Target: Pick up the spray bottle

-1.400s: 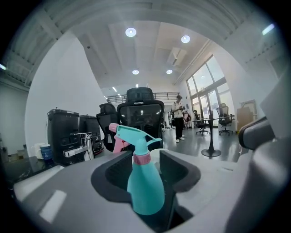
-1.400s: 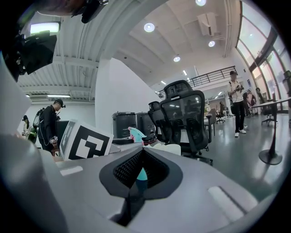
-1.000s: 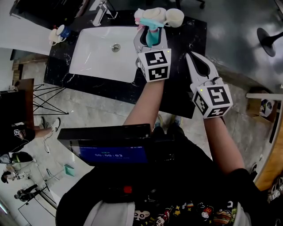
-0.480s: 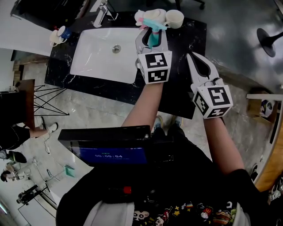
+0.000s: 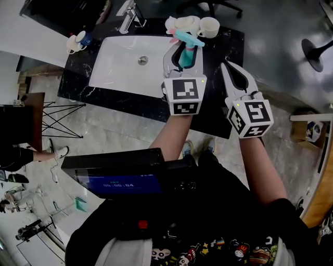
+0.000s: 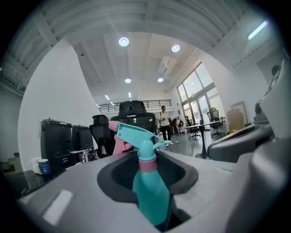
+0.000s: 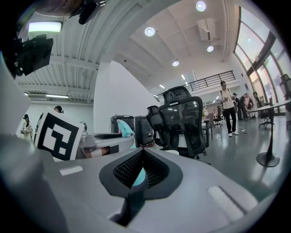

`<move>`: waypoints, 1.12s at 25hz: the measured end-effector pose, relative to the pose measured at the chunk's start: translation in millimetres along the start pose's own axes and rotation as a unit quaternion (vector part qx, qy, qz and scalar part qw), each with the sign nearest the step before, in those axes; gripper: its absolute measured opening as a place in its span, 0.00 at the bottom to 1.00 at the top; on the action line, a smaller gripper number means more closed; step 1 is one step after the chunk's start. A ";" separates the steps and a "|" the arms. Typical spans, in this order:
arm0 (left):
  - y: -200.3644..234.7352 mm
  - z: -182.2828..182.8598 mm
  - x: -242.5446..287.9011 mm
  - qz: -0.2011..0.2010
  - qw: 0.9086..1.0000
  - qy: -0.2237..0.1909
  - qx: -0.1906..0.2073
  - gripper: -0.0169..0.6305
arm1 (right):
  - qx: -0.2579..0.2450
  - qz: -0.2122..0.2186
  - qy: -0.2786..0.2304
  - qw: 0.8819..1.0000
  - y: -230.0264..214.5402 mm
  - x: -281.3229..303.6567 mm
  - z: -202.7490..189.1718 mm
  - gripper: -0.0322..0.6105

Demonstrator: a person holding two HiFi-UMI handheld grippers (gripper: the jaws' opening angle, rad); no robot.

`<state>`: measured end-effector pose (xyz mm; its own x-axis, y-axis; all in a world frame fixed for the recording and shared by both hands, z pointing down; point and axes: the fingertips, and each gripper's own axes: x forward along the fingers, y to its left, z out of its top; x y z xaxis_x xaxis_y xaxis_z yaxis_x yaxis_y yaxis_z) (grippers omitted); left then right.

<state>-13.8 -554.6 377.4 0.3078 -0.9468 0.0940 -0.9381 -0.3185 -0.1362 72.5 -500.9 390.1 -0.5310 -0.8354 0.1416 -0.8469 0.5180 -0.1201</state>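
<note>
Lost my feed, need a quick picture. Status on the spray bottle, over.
Left gripper shut on spray bottle, gripping its body. Right gripper shut, empty, alongside. Cups close behind the bottle on the counter.

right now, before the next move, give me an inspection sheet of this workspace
surface: black marble counter with a white sink basin and a faucet at the back
job's things: teal spray bottle with a pink collar, upright between the left gripper's jaws
clutter: cups behind the bottle; two more cups at the counter's left end
grippers: left gripper shut on the spray bottle; right gripper beside it, jaws together, holding nothing
cables: nothing seen
surroundings: office chairs beyond the counter, a person standing far off, polished floor
</note>
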 end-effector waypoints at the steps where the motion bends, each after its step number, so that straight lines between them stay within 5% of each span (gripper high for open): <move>1: -1.7 3.1 -7.1 -0.002 1.000 -0.003 0.000 0.23 | -0.001 0.000 -0.001 1.000 2.7 -1.8 1.0 0.09; 17: -17.3 8.8 -162.0 -0.053 0.998 -0.003 -0.019 0.23 | -0.012 0.001 -0.018 1.000 74.2 -56.2 2.0 0.09; 28: -37.6 22.6 -214.2 -0.093 0.995 -0.015 -0.042 0.23 | -0.020 0.006 -0.038 0.999 113.7 -94.4 14.8 0.09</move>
<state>-40.8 -340.9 340.1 0.4802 -0.8735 0.0798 -0.8743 -0.4839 -0.0369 26.8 -365.9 348.6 -0.5385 -0.8401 0.0647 -0.8419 0.5334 -0.0818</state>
